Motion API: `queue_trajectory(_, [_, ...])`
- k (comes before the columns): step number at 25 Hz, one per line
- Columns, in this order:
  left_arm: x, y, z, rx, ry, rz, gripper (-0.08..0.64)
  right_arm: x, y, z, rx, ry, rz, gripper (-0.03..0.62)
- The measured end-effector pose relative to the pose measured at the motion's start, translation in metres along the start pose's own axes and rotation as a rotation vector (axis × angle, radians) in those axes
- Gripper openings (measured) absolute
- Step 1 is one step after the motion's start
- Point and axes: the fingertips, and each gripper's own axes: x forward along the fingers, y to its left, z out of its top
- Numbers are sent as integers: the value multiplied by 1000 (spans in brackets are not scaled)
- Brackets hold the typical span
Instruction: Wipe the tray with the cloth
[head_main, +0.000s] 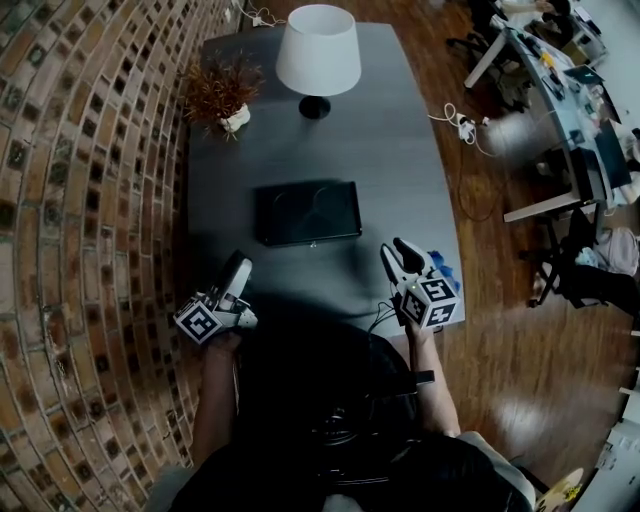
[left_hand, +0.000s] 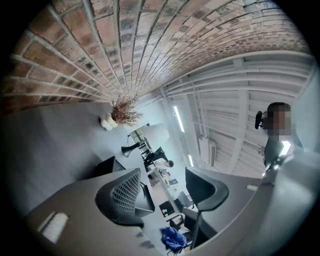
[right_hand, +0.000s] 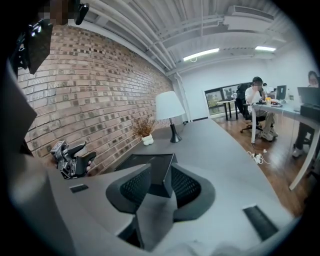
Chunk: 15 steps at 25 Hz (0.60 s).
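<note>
A long grey counter (head_main: 400, 150) runs beside a brick wall (head_main: 90, 200) that fills the left of the head view, with wooden floor (head_main: 500, 300) to its right. At the top of that frame stand a lamp (head_main: 318, 50) with a white shade and, to its left, a dried plant (head_main: 222, 92) in a small white pot.

The black tray (head_main: 307, 212) lies flat in the middle of the counter, just below the centre of the frame's upper half, apart from both grippers. The blue cloth (head_main: 447, 270) lies crumpled at the counter's right edge, just beside the right gripper (head_main: 397, 252), right of centre. In the left gripper view the cloth (left_hand: 173, 237) shows at the bottom middle.

The left gripper (head_main: 240, 266) is held at the lower left of the head view, near the wall. Its jaws stand released and wide apart, with nothing between them (left_hand: 170, 187).

The right gripper's (right_hand: 161, 187) jaws are drawn fairly close but not clenched. A narrow gap remains, through which the tray's (right_hand: 150, 167) near corner shows farther off, and they grasp nothing. The left gripper (right_hand: 72, 159) shows at that view's left edge.
</note>
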Motion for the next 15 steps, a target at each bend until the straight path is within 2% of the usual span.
queue_trajectory(4, [4,-10,6,11,-14,-35,257,1,2,1,-6,1,7,144])
queue_trajectory(9, [9,-25,14,-23,-69,-84,245,1,3,1,-10,-2,12,144])
queue_trajectory(12, [8,-39,25,-31,-120,-142,250,2,3,2,-19,-5,17,144])
queue_trajectory(15, [10,-60,32,3,-145,-221,256,4,2,5,-32,-8,25,144])
